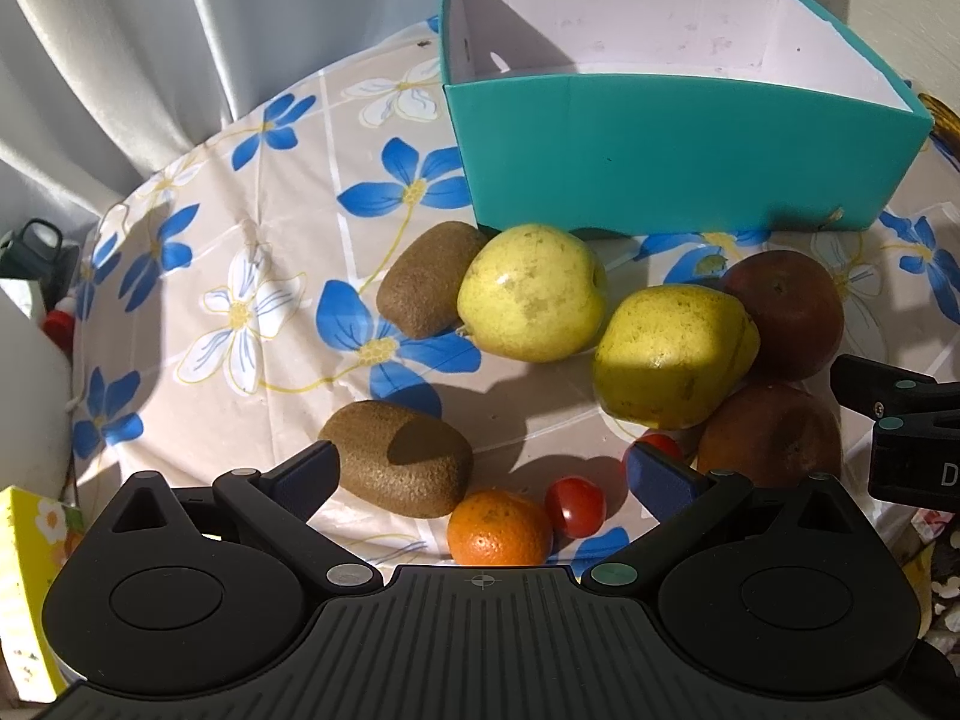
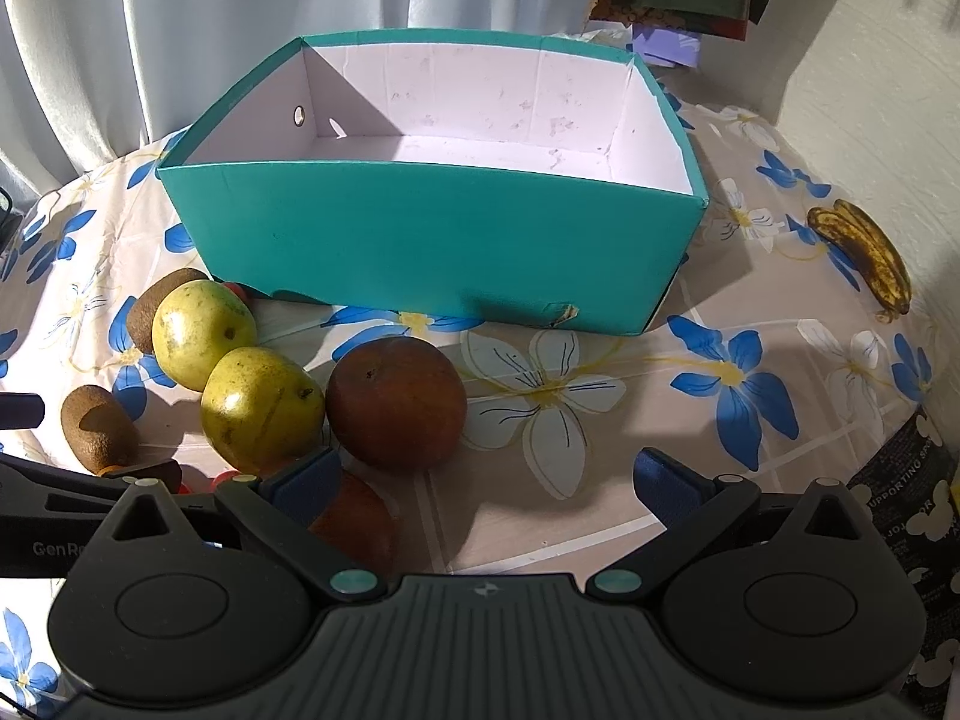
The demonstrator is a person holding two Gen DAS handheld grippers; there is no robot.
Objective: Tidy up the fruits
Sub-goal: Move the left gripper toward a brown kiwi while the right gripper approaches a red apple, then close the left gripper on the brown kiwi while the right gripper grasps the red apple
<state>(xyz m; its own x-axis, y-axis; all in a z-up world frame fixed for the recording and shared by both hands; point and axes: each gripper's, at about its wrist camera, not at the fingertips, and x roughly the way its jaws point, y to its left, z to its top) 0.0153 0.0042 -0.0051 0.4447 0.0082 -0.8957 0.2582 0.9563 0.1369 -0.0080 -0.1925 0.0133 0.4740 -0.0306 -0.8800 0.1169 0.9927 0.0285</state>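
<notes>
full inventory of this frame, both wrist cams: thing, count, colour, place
box: 1, teal outside, white inside, no fruit visible inside, back of table
kiwis: 2, brown, left of the pile
yellow apples: 2, yellow-green, in front of the box
dark red fruits: 2, brownish red, right of the pile
orange: 1, orange, nearest the left gripper
cherry tomatoes: at least 2, red, beside the orange
bananas: 2, yellow-brown, right table edge
tablecloth: 1, beige, blue-white flowers
curtain: white, behind the table
left gripper: black, open, over the fruit
right gripper: black, open, facing the box

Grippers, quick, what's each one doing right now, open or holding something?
Left gripper: open, holding nothing, above a kiwi.
Right gripper: open, holding nothing.
</notes>
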